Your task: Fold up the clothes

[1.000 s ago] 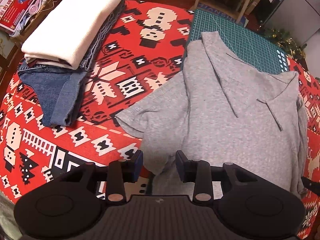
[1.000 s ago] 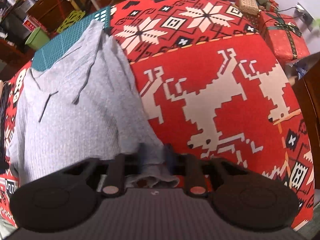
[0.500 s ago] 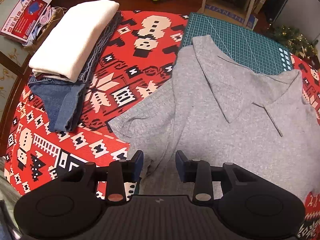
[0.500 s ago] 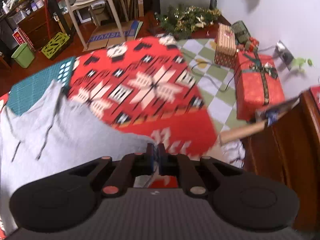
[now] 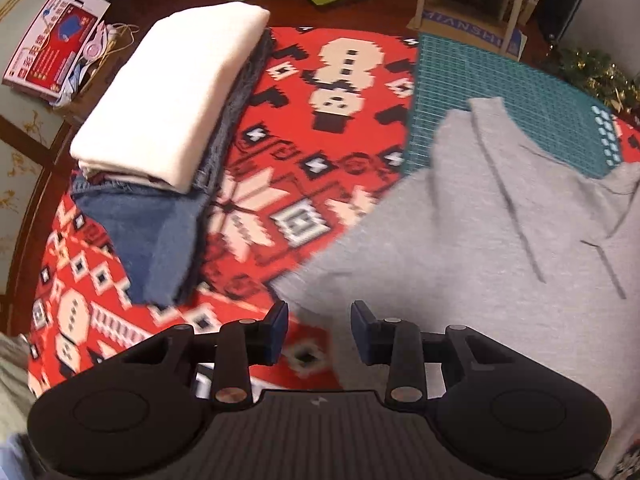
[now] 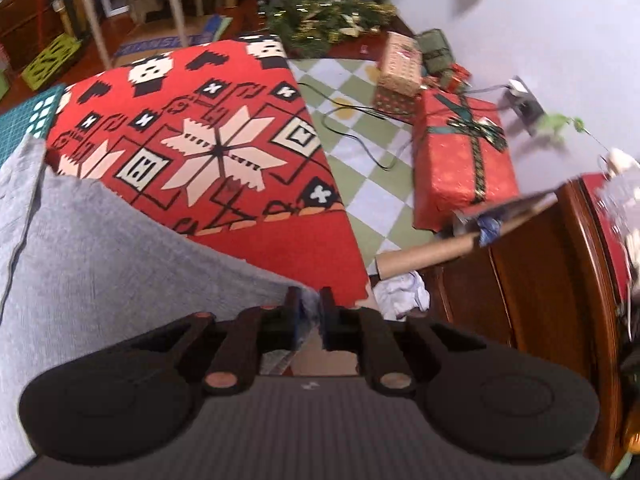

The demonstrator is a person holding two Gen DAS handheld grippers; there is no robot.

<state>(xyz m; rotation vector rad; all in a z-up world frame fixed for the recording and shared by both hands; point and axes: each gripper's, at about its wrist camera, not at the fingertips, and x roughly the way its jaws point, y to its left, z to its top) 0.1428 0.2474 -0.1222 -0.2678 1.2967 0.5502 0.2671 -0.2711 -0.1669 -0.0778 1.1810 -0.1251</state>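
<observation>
Bottom centre of right wrist view, grey shirt (image 6: 120, 264) edge is pinched in right claw (image 6: 309, 312), jaws opening; shirt runs up-left. Left claw (image 5: 318, 330) is part-open w/ nothing gripped.

Grey ribbed knit shirt (image 5: 480, 240) is lying spread out, kinda rumpled, across the red patterned worktop (image 5: 320, 140); its top corner overlaps the teal cutting mat (image 5: 500, 92), and there's a collar, I think.

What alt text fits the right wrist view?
The right tool, jaws opening, has a corner of the grey shirt between its pads near the edge of a table under a red patterned cloth. Beyond the table are a checkered floor, a red wrapped gift box and a dark wooden cabinet.
</observation>
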